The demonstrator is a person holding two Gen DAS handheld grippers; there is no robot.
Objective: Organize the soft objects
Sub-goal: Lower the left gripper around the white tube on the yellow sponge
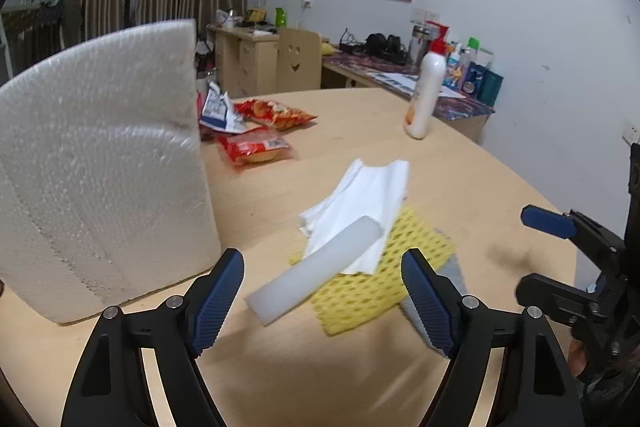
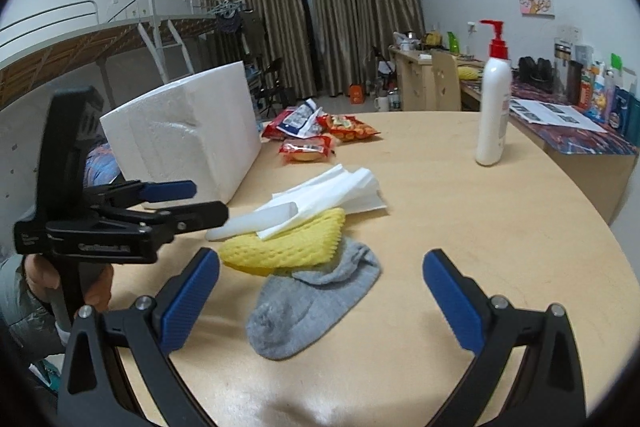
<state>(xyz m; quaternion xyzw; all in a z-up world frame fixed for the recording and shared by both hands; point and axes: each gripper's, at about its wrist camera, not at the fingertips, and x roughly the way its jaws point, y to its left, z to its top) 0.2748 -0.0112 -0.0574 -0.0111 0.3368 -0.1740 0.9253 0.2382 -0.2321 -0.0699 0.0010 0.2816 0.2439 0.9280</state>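
Note:
A pile of soft things lies mid-table: a white foam tube (image 1: 316,269) (image 2: 256,221) and white tissue paper (image 1: 360,203) (image 2: 332,187) on a yellow foam net (image 1: 368,283) (image 2: 288,243), over a grey sock (image 2: 312,303) (image 1: 452,275). My left gripper (image 1: 328,299) is open and empty, just in front of the tube; it also shows in the right wrist view (image 2: 188,203). My right gripper (image 2: 320,299) is open and empty, above the sock; it also shows in the left wrist view (image 1: 536,251).
A white styrofoam box (image 1: 100,167) (image 2: 188,135) stands at the left of the round wooden table (image 2: 460,247). Red snack packets (image 1: 256,131) (image 2: 320,135) lie behind the pile. A white pump bottle (image 1: 426,87) (image 2: 494,103) stands at the far right. Desks with clutter line the wall.

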